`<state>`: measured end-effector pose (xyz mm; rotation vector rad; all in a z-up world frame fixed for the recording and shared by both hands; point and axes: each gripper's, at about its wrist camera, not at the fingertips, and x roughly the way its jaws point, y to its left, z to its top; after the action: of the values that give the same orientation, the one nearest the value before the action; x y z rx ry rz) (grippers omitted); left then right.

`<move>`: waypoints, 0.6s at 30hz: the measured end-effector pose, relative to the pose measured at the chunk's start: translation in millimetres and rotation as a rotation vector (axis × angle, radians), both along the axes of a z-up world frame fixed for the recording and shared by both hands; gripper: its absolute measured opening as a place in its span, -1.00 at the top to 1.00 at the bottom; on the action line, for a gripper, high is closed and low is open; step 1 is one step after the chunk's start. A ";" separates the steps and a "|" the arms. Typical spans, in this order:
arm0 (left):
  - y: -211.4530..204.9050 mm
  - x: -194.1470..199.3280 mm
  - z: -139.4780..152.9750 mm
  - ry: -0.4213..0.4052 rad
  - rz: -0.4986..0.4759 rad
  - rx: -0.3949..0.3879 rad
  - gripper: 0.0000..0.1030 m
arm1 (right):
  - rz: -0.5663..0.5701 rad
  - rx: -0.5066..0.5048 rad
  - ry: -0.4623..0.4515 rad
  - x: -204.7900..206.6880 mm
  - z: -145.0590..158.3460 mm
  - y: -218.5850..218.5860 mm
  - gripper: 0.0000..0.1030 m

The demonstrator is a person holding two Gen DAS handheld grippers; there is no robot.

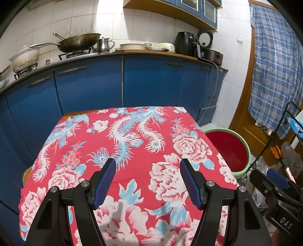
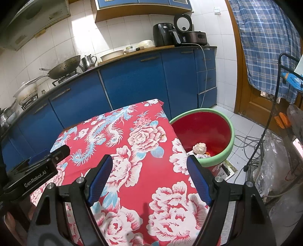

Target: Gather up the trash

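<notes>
Both grippers, left [image 1: 147, 168] and right [image 2: 149, 166], had fingers apart, empty; we risked snagging the cloth [image 2: 144, 181] beside the bin [image 2: 230, 143].

White-tiled walls [image 1: 79, 17] — blue cabinets [image 1: 151, 81] — wooden door [image 2: 251, 98] at right.

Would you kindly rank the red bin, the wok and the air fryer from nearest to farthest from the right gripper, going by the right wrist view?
From the right gripper, open over the floral tablecloth:
1. Red bin, on the floor just right of the table, trash inside.
2. Wok, on the stove, far left.
3. Air fryer, on the counter at the far end, right of centre.
</notes>
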<state>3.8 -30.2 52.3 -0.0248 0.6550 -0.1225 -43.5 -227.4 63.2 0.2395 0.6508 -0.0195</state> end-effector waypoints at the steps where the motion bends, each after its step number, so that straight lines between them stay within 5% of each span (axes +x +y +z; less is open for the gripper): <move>1: 0.0 -0.1 0.1 0.001 0.001 0.002 -0.39 | -0.001 -0.001 -0.001 0.0 0.1 0.0 -0.56; 18: -0.6 1.7 -0.3 -0.004 0.008 0.008 -0.39 | 0.003 -0.021 -0.020 1.1 4.0 0.5 -0.56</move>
<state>5.5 -30.9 51.9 -0.0193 0.6517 -0.1116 -42.4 -226.9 67.2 0.2180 0.6305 -0.0214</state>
